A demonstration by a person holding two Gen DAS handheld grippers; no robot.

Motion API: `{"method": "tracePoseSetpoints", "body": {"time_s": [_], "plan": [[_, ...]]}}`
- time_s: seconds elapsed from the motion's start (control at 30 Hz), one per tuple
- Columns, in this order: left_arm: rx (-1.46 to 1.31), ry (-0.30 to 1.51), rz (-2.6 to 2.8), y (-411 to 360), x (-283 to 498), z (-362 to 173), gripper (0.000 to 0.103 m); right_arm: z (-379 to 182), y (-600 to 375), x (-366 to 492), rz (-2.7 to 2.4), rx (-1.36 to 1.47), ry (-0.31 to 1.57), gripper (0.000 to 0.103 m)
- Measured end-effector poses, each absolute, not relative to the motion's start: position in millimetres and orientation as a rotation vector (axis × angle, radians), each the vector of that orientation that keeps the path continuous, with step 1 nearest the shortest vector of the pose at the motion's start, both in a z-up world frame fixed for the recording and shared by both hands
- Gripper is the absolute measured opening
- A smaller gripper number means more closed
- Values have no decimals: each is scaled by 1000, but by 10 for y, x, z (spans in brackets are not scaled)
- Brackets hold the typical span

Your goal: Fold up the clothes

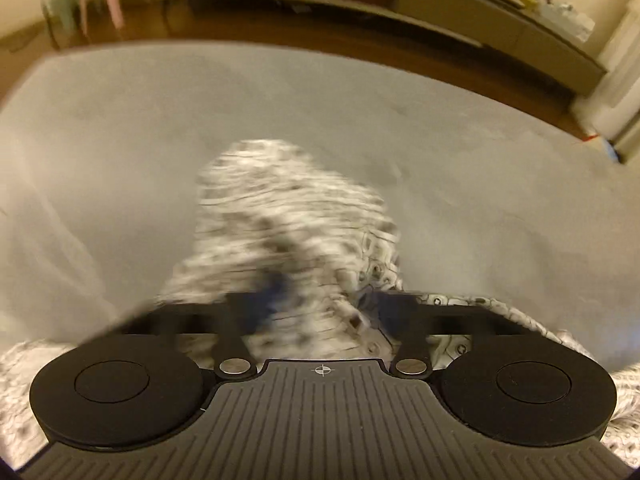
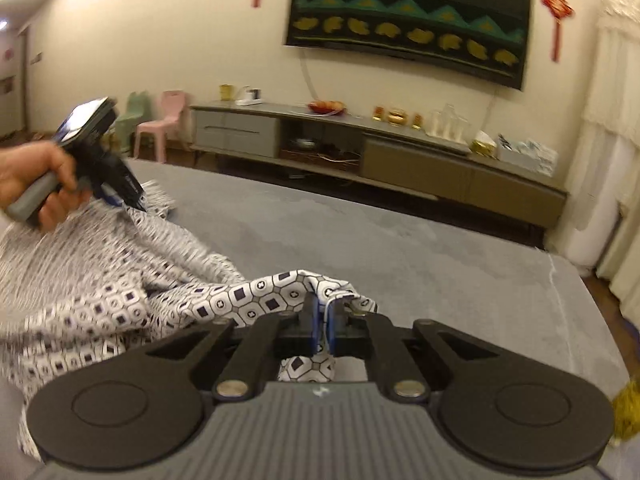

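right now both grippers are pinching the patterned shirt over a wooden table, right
Not quite: the surface is a grey carpet, not a wooden table, as the right wrist view shows. The right gripper is shut on the patterned shirt, and the left gripper also meets the cloth.

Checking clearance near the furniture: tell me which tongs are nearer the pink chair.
Left. The left tongs, gripping the patterned garment, sit on the pink chair's side of the grey surface. The right tongs, also clamping the garment, are farther away.
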State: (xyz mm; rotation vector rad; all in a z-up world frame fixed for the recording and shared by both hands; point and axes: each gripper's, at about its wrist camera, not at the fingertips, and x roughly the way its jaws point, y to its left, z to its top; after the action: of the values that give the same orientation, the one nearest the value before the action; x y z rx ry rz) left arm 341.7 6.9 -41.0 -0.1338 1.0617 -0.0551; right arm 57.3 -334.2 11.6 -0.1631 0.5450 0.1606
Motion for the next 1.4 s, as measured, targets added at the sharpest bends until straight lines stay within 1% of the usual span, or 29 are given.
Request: {"method": "tracePoseSetpoints", "body": {"time_s": [0.07, 0.2, 0.23, 0.27, 0.3, 0.33, 0.37, 0.4, 0.43, 0.47, 0.5, 0.57, 0.63, 0.73, 0.77, 0.83, 0.9, 0.93, 1.0, 1.07, 1.13, 1.17, 1.2, 1.23, 1.27, 1.3, 1.33, 1.37, 1.4], "plan": [[-182, 948, -48, 203, 3323, -174, 0, 226, -3418, 484, 121, -188, 453, 5], [-395, 542, 26, 826, 2715, 717, 0, 485, -3487, 403, -17, -187, 239, 5], [-418, 470, 69, 959, 2563, 867, 0, 543, -3501, 394, -52, -186, 190, 5], [-438, 406, 113, 1086, 2430, 1000, 0, 545, -3498, 461, -74, -187, 184, 9], [-447, 382, 161, 1185, 2378, 1062, 0, 432, -3475, 663, -73, -182, 261, 22], [-441, 387, 219, 1267, 2392, 1082, 0, 287, -3466, 871, -73, -155, 358, 30], [-418, 422, 293, 1354, 2457, 1062, 0, 162, -3478, 1041, -73, -109, 448, 44], [-394, 471, 346, 1432, 2530, 999, 0, 71, -3530, 1146, -74, -33, 524, 47], [-385, 519, 371, 1518, 2601, 900, 0, -21, -3581, 1251, -75, 43, 601, 47], [-378, 565, 391, 1608, 2661, 801, 0, -92, -3626, 1315, -70, 107, 658, 51], [-384, 605, 395, 1711, 2685, 698, 0, -130, -3661, 1305, -55, 148, 684, 62], [-390, 671, 392, 1887, 2696, 498, 1, -209, -3712, 1278, -18, 208, 738, 77], [-391, 716, 388, 1955, 2751, 286, 2, -336, -3615, 1222, 12, 122, 796, 78], [-376, 741, 367, 2107, 2618, 51, 17, -525, -3417, 1155, -14, -46, 871, 79], [-370, 746, 358, 2136, 2579, -29, 19, -561, -3372, 1121, -12, -72, 891, 79], [-364, 742, 336, 2138, 2500, -220, 19, -584, -3264, 1037, 26, -101, 896, 68], [-373, 752, 301, 2161, 2526, -372, 14, -517, -3165, 1024, 66, -131, 884, 3], [-382, 761, 279, 2179, 2572, -435, 8, -465, -3117, 1052, 58, -171, 864, 0], [-390, 716, 243, 2190, 2655, -394, 0, -248, -3084, 1090, -14, -289, 749, 0], [-394, 631, 209, 2189, 2728, -242, 0, 58, -3157, 1152, -197, -374, 557, 0], [-414, 551, 168, 2209, 2786, -67, 0, 176, -3278, 1301, -414, -439, 413, 1], [-404, 544, 156, 2203, 2829, -12, 0, 154, -3343, 1406, -462, -428, 406, 6], [-393, 550, 150, 2196, 2860, 8, 0, 94, -3426, 1516, -445, -363, 466, 13], [-404, 562, 150, 2212, 2860, 20, 0, 4, -3538, 1590, -367, -240, 562, 16], [-415, 573, 150, 2228, 2861, 31, 0, -109, -3637, 1610, -262, -91, 654, 32], [-426, 585, 150, 2244, 2861, 43, 0, -216, -3676, 1590, -159, 13, 731, 42], [-437, 596, 150, 2261, 2862, 54, 4, -295, -3657, 1539, -74, 55, 779, 56], [-448, 608, 150, 2277, 2862, 66, 16, -356, -3620, 1477, -3, 71, 807, 63], [-460, 619, 150, 2293, 2863, 77, 22, -379, -3550, 1399, 37, 40, 798, 70]]}}
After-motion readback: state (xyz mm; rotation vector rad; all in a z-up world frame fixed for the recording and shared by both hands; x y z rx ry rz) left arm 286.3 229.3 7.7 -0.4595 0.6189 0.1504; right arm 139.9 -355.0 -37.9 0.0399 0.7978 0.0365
